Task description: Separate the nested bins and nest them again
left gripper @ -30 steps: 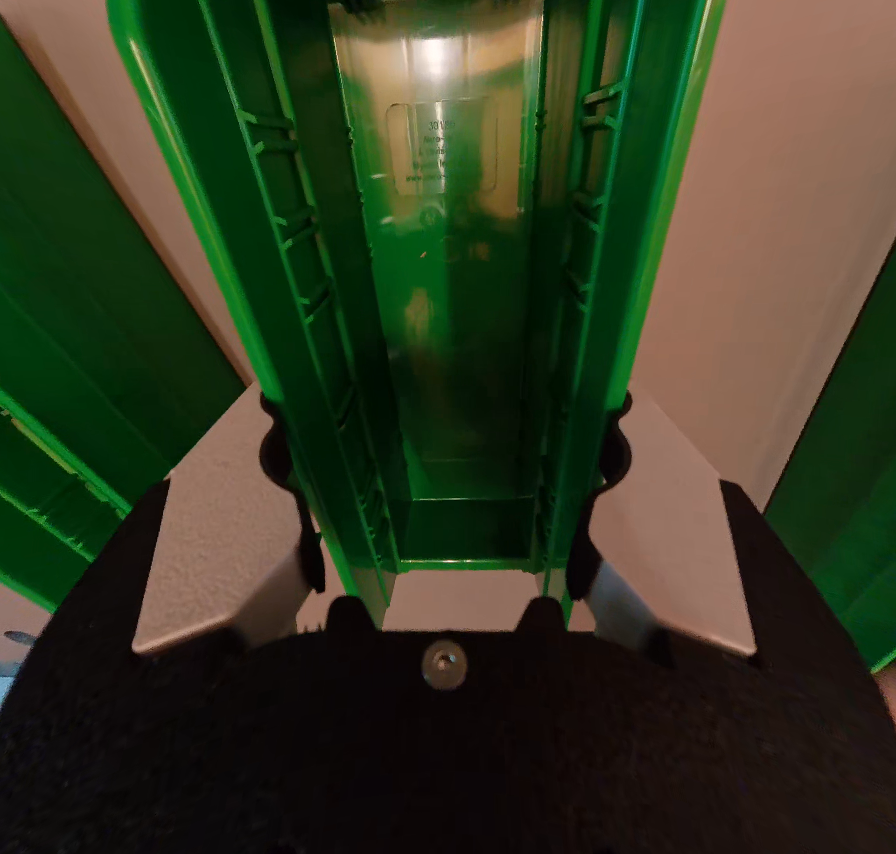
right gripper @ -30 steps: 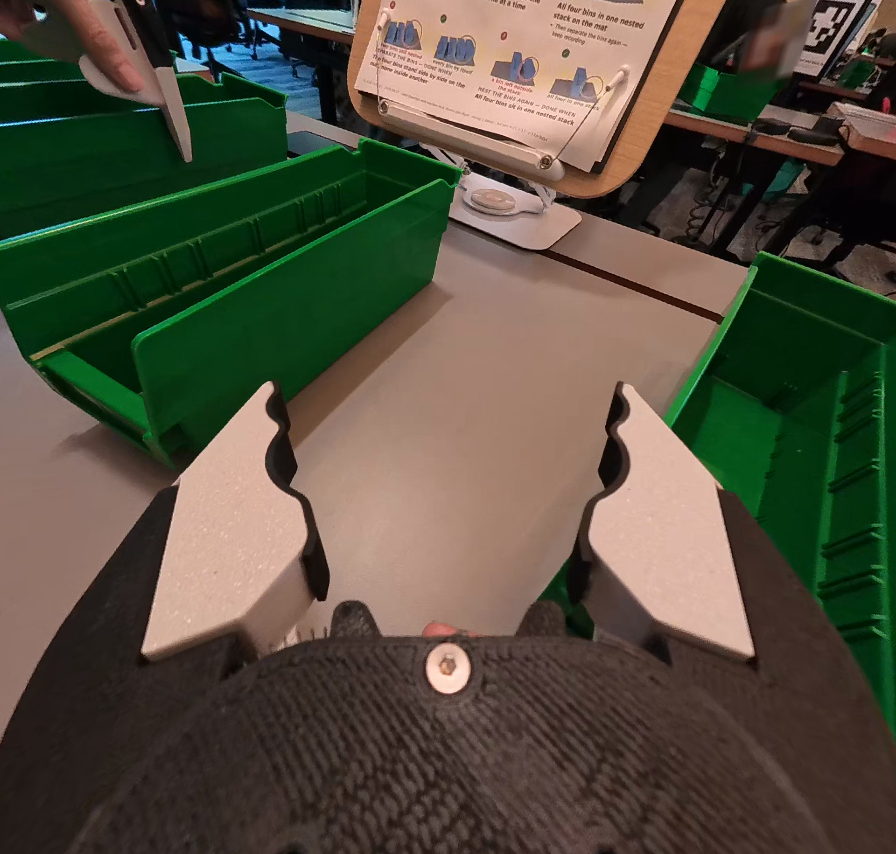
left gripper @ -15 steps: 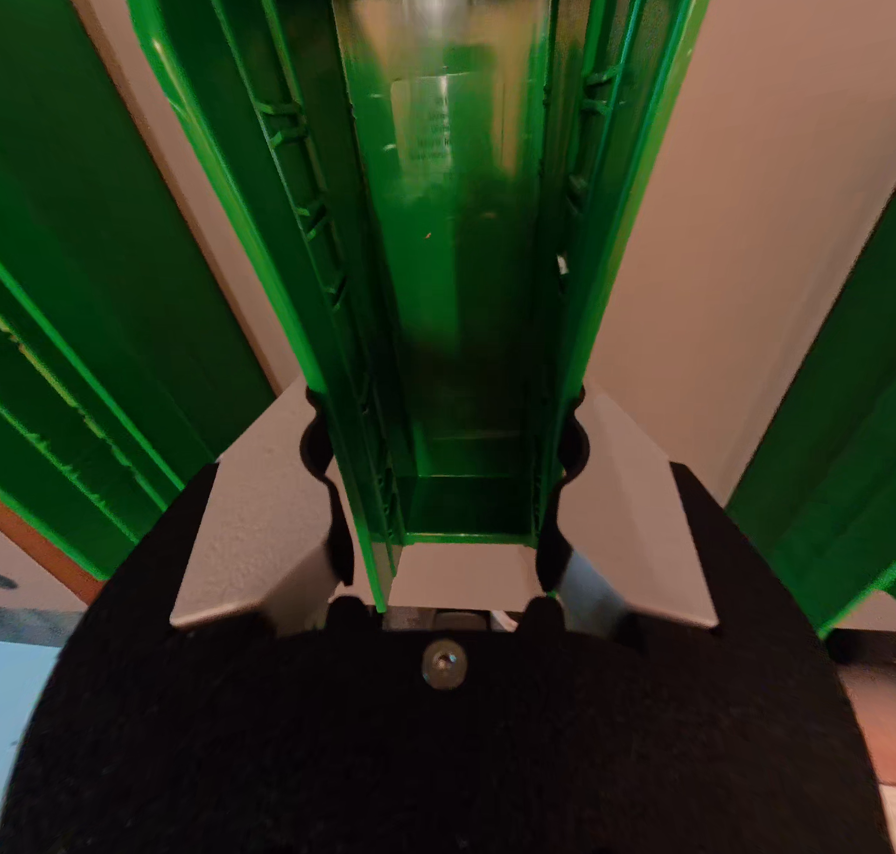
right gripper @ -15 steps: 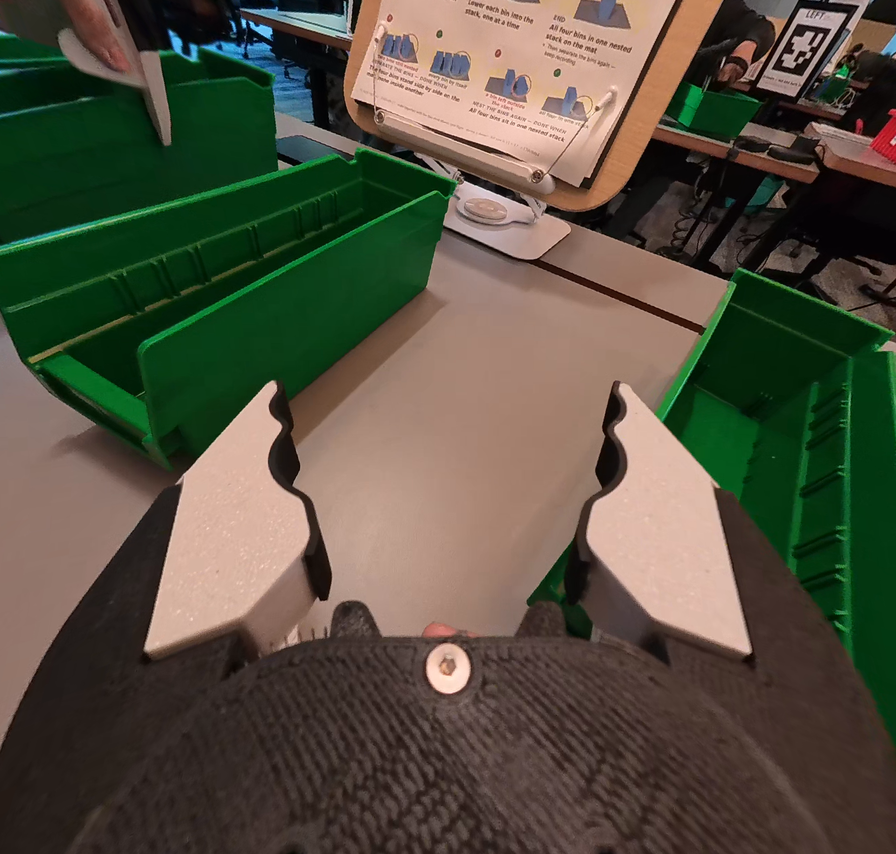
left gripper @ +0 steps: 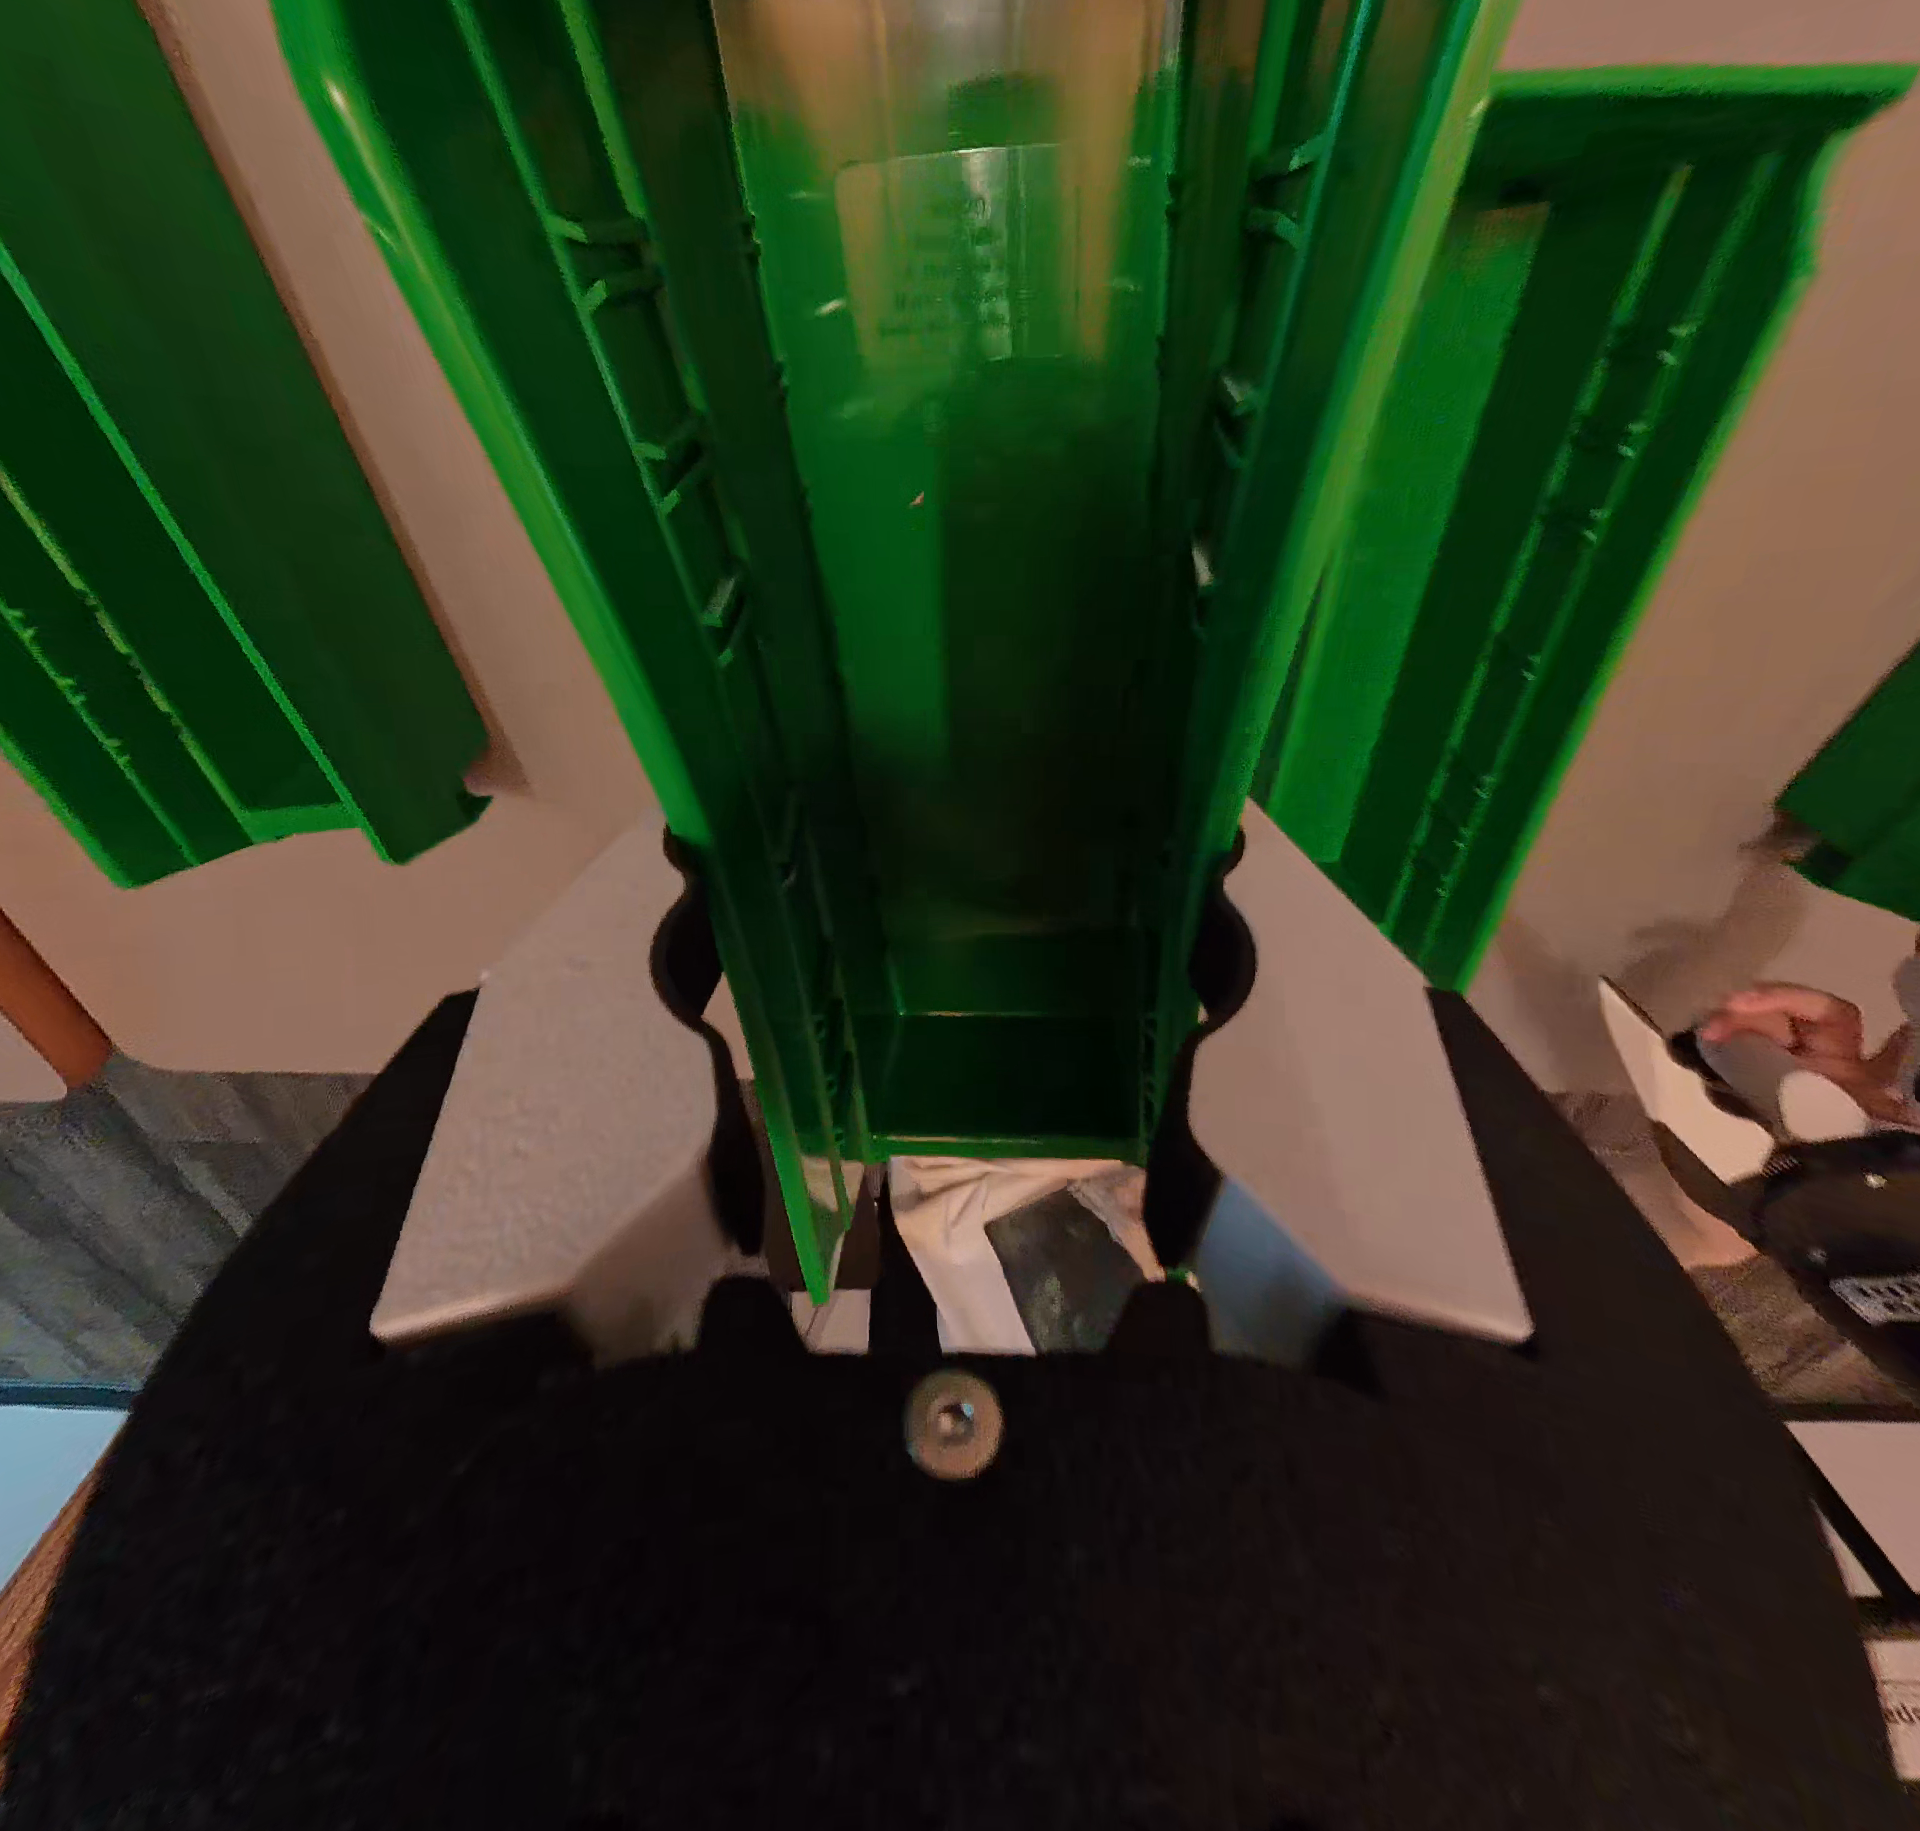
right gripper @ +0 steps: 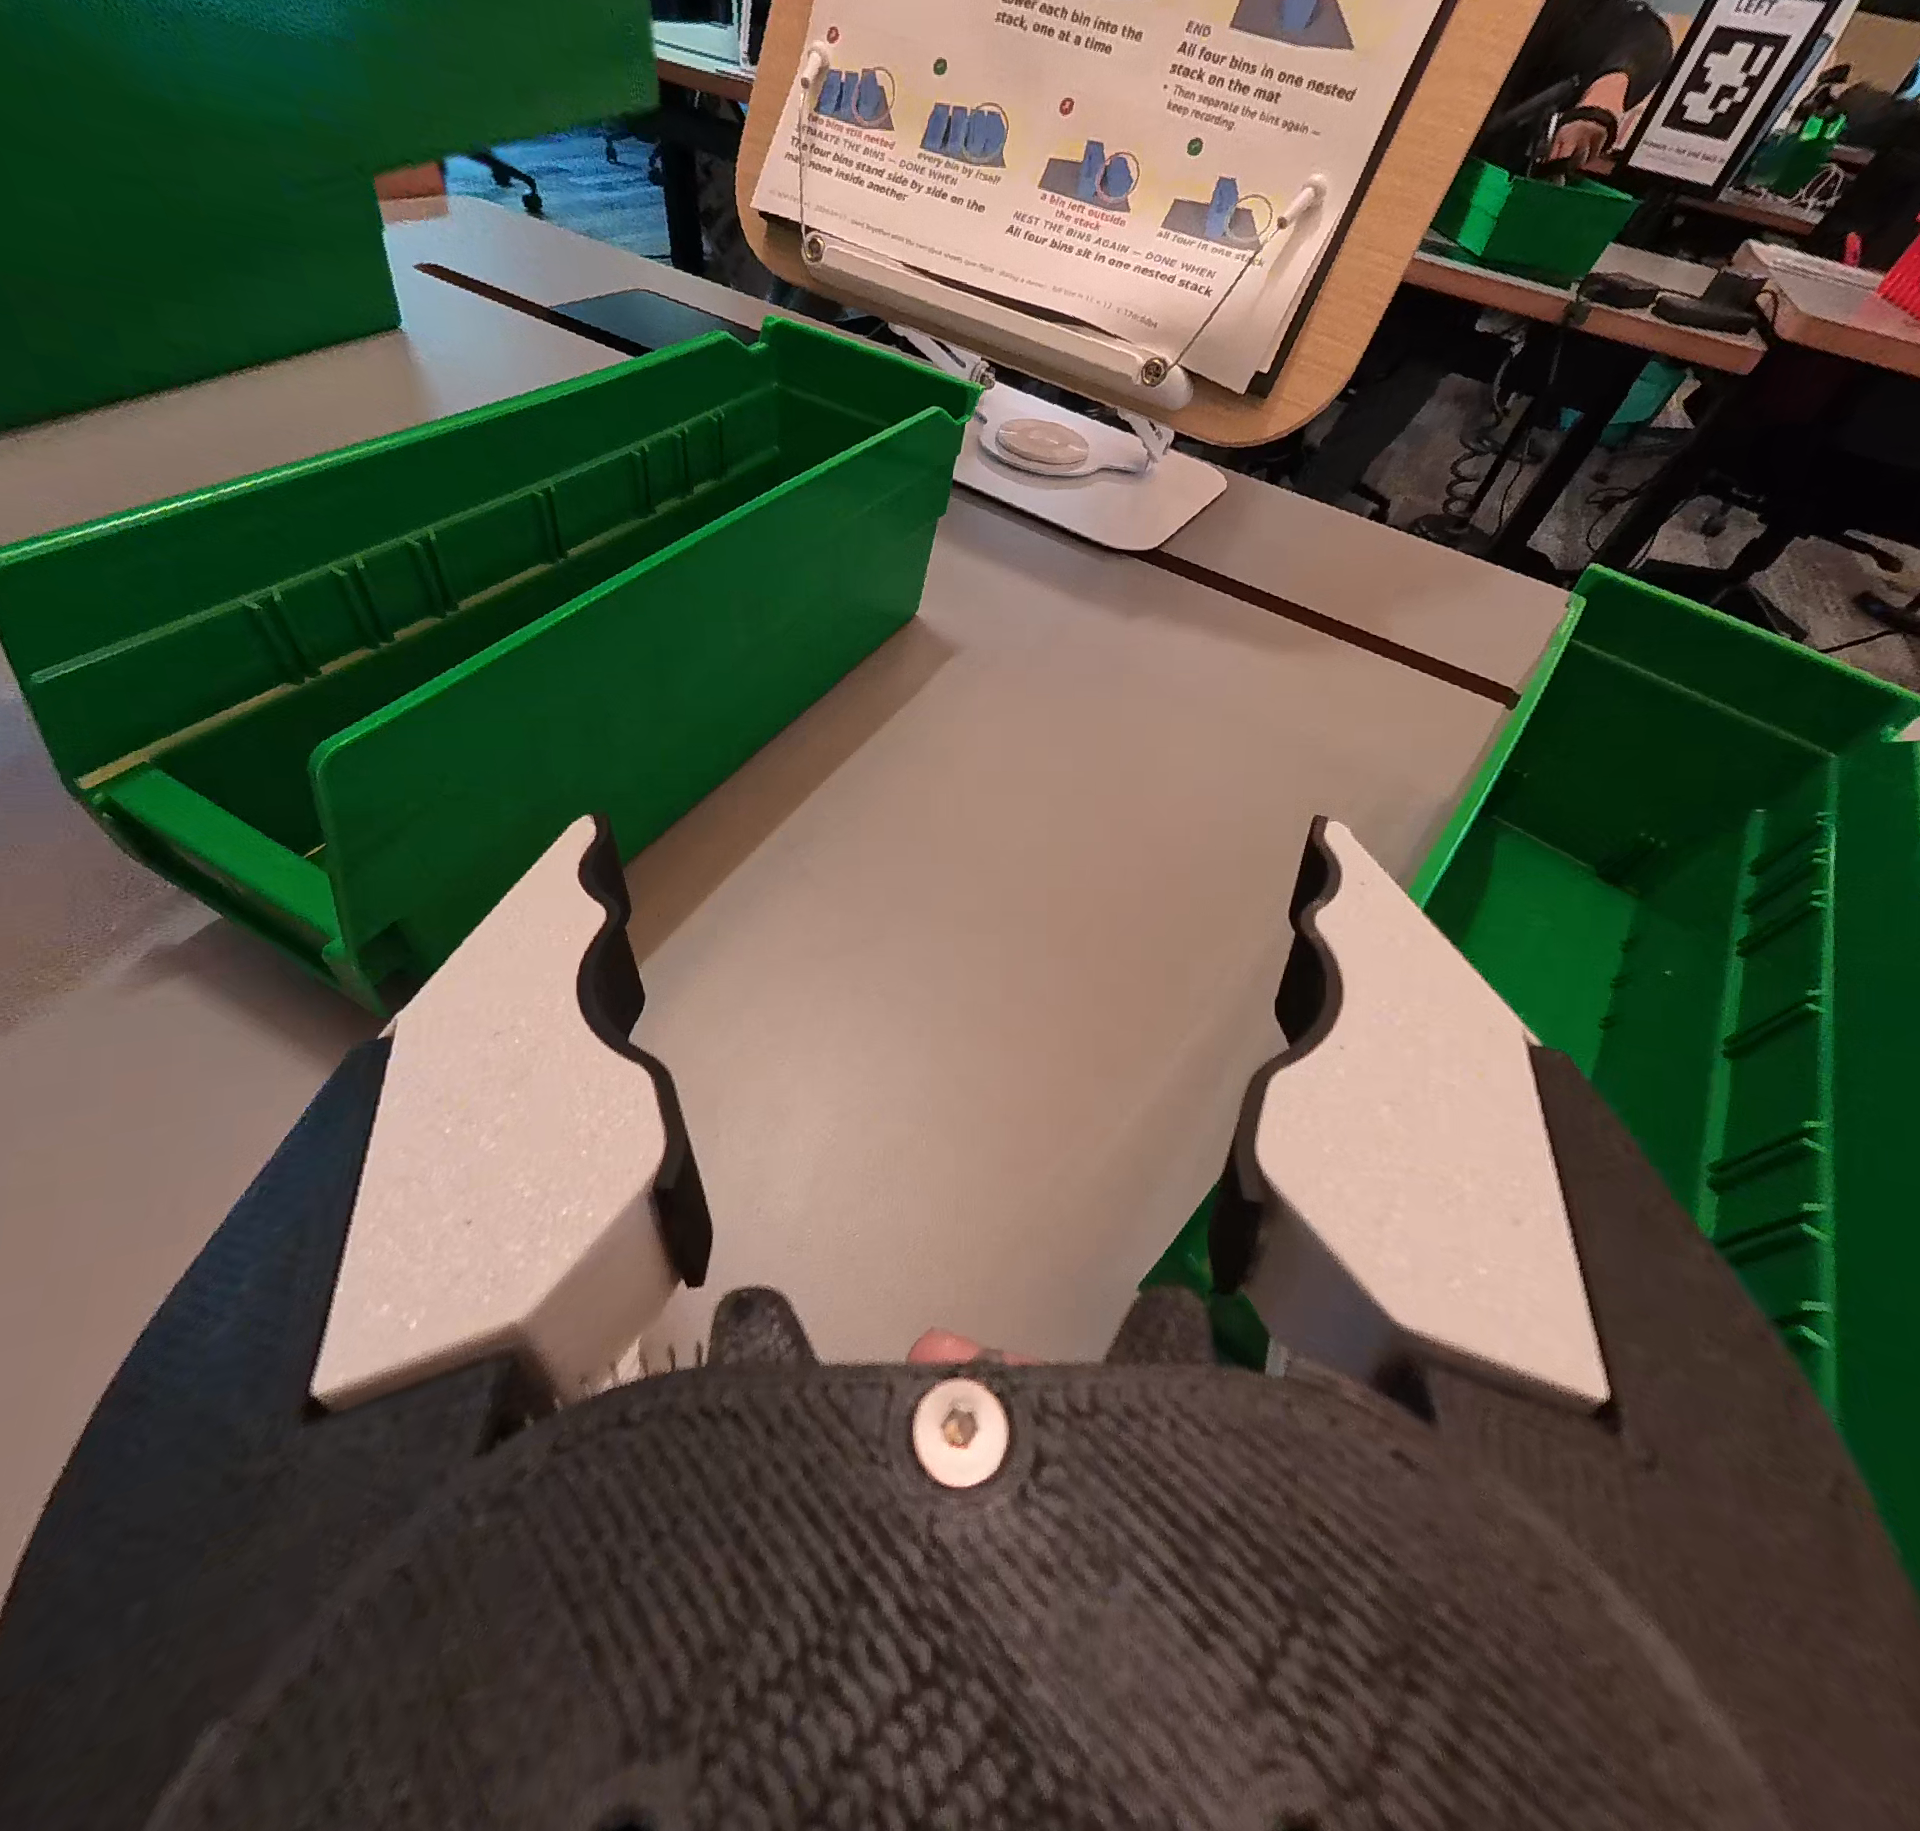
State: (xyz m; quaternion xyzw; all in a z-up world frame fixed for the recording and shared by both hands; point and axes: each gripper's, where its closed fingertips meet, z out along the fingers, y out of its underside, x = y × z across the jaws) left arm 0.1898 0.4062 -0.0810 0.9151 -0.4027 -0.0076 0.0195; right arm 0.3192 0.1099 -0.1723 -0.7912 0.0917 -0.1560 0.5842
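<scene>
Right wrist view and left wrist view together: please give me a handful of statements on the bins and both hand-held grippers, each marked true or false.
1. The left hand-held gripper is shut on a green bin. True.
2. The right hand-held gripper holds a bin. False: it is open and empty over the grey table.
3. An empty green bin on the table lies to the left of the right hand-held gripper. True.
4. The instruction sheet lies flat on the table. False: it stands propped on a wooden board stand.

A printed instruction sheet [right gripper: 1081,108] with pictures sits on a wooden stand. A black-and-white marker sign [right gripper: 1735,82] stands behind. Moulded lettering marks the held bin's [left gripper: 987,534] floor.
</scene>
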